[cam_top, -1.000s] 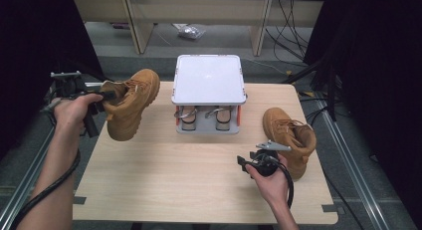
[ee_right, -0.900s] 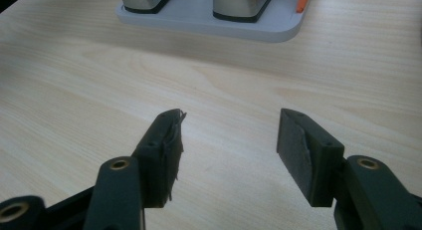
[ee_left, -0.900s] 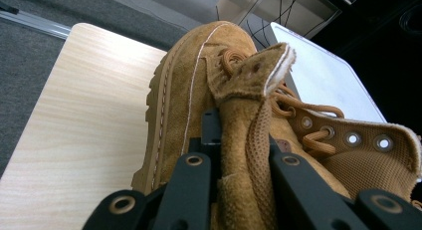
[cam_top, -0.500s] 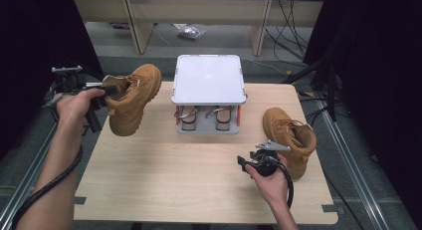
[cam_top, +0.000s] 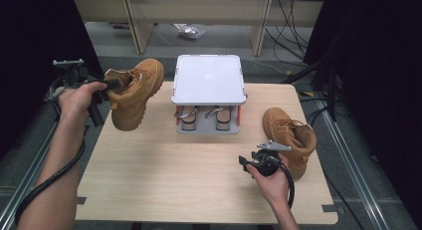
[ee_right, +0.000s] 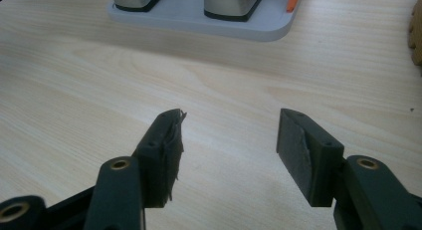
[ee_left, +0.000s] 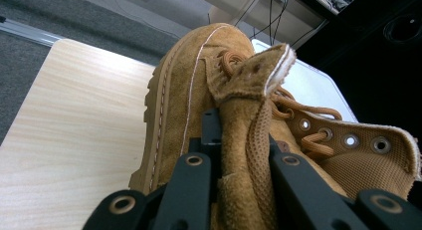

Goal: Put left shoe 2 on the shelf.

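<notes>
My left gripper [cam_top: 112, 84] pinches the tan boot [cam_top: 135, 93] by its collar, lifted slightly higher than before, above the tabletop [cam_top: 164, 165] at ten o'clock. My right gripper [ee_right: 229, 140] stays spread, empty.

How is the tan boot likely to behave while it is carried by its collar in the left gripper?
The tan boot will probably hang tilted. The left gripper pinches only soft suede collar, which likely flexes. Its thick lugged sole suggests weight, so it may swing.
</notes>
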The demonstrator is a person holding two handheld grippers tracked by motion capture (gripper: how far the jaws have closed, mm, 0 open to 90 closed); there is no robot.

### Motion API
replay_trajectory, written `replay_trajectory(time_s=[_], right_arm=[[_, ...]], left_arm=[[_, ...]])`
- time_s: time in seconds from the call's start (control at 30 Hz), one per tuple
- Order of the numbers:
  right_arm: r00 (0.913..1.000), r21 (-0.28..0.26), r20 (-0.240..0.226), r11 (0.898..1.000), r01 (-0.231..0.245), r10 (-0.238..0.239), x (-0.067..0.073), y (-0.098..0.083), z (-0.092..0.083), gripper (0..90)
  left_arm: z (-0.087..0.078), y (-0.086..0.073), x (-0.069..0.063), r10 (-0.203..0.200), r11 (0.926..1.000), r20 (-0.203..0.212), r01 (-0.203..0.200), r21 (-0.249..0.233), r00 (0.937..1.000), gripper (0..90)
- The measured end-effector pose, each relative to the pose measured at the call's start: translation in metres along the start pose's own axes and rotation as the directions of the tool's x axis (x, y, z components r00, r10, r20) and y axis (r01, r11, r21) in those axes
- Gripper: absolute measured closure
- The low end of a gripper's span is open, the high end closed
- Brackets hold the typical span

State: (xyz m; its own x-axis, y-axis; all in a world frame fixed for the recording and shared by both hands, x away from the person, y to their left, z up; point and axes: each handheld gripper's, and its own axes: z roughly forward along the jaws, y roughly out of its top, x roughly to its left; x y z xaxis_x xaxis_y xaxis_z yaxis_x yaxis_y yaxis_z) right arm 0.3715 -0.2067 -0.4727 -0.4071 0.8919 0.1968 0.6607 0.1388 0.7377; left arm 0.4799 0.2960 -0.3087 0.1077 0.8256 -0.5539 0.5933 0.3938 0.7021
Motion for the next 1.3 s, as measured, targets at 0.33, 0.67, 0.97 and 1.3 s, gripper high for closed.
replay_trajectory(time_s=[0.33,0.67,0.97,1.3], right_arm=[[1.0,0.0,-0.001,1.0,0.0,0.0,-0.001,0.0,-0.001,44.4],[0.9998,-0.004,-0.018,1.0,0.006,-0.006,0.0,0.0,0.002,44.5],[1.0,0.011,-0.005,1.0,0.005,-0.005,0.001,-0.001,0.002,44.5],[0.9995,0.018,-0.009,0.999,-0.031,0.031,0.004,-0.001,0.001,44.6]], left_arm=[[0.003,0.01,-0.013,0.0,1.0,0.021,0.0,-0.003,0.9998,82.9],[0.007,0.017,-0.026,0.001,1.0,0.04,-0.001,-0.004,0.9992,82.9],[0.012,0.022,-0.036,0.011,0.9999,0.062,-0.011,0.001,0.998,82.7],[0.018,0.027,-0.049,0.008,1.0,0.076,-0.008,0.0,0.9971,82.7]])
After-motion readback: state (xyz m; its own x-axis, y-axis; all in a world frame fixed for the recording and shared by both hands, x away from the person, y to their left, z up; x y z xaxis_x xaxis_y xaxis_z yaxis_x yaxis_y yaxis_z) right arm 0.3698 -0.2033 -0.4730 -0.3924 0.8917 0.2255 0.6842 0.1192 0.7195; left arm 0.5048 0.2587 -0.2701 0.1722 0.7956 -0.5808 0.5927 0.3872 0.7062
